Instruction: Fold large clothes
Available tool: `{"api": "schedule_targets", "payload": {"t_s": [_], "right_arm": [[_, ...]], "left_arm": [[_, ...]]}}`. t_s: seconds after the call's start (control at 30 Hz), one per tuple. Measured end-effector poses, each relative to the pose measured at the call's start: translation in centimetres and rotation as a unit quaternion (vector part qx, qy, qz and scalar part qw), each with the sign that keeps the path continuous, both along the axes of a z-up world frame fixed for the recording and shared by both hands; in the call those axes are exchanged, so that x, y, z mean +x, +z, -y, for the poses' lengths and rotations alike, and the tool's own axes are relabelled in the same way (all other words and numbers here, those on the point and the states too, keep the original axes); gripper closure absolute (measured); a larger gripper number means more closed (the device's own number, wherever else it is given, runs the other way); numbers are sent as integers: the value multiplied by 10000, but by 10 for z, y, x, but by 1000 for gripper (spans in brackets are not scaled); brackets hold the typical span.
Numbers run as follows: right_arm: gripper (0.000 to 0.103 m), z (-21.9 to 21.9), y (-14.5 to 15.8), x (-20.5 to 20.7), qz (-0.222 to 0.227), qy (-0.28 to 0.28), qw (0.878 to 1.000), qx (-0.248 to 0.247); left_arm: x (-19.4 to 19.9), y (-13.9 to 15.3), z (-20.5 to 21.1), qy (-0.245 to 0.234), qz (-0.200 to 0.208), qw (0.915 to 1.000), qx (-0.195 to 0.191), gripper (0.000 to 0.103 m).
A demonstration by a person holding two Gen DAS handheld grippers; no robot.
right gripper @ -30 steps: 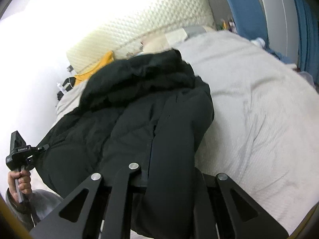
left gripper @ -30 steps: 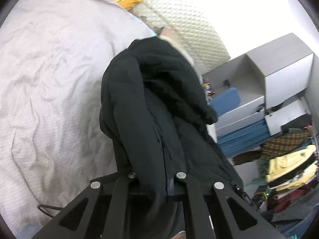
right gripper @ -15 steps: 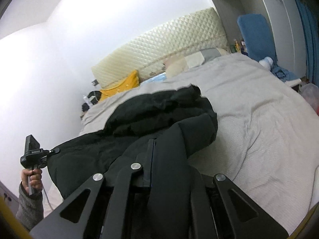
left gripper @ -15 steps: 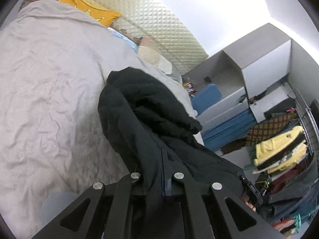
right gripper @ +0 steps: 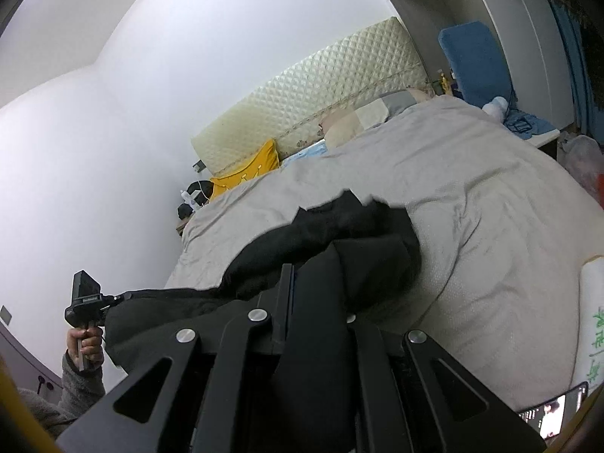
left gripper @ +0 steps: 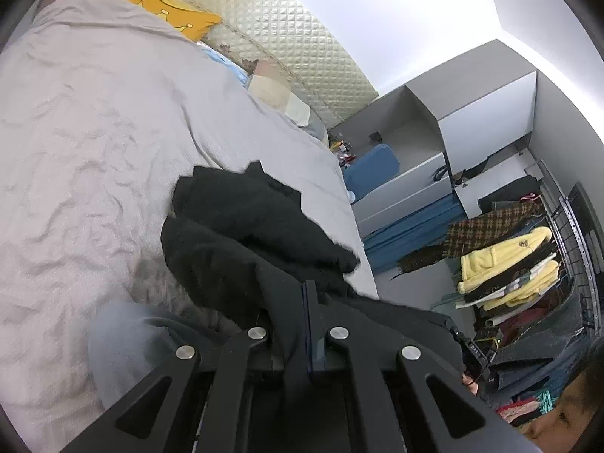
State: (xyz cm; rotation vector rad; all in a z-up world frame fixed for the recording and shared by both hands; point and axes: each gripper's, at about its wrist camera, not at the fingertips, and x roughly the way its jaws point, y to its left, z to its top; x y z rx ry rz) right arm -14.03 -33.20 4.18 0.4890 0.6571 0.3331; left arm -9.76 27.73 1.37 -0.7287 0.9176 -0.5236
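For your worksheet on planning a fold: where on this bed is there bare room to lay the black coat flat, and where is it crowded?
Bare grey bedspread lies between the black coat and the pillows, yellow cushion and headboard. More lies beyond the coat's far side. It is crowded at the near edge, where the left gripper and right gripper clamp the bunched coat.

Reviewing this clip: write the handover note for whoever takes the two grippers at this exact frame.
Left gripper: shut on the black coat.
Right gripper: shut on the same coat, at another edge.
Coat: bunched, its far end resting on the grey bedspread, the near end held up between the grippers.
Done: coat gripped at two points.
Left: spread it flat on the bed, then fold; no neat fold shows yet.
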Motion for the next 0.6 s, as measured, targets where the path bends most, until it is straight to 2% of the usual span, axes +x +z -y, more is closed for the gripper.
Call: {"api": "schedule_targets", "payload": {"t_s": [0.13,0.2,0.27,0.5,0.6], "right_arm": [[96,4,6,20,-8,16,10000,-23],[96,8,9,38,-14,-21,10000,-13],[96,14,10,57,-83,-41,9999,97],[96,34,-8,144,-559,-345,9965,515],[95,43,-23,193,-750,-412,9950,511]], "left_arm": [[22,7,3,-60,3,9999,82,99],[43,16,8,-242,113,9992,289,98],[61,18,9,-249,92,9992,307,98],[136,17,22,-189,-206,9967,756,98],[170,15,30,-74,-262,9960,847,98]]}}
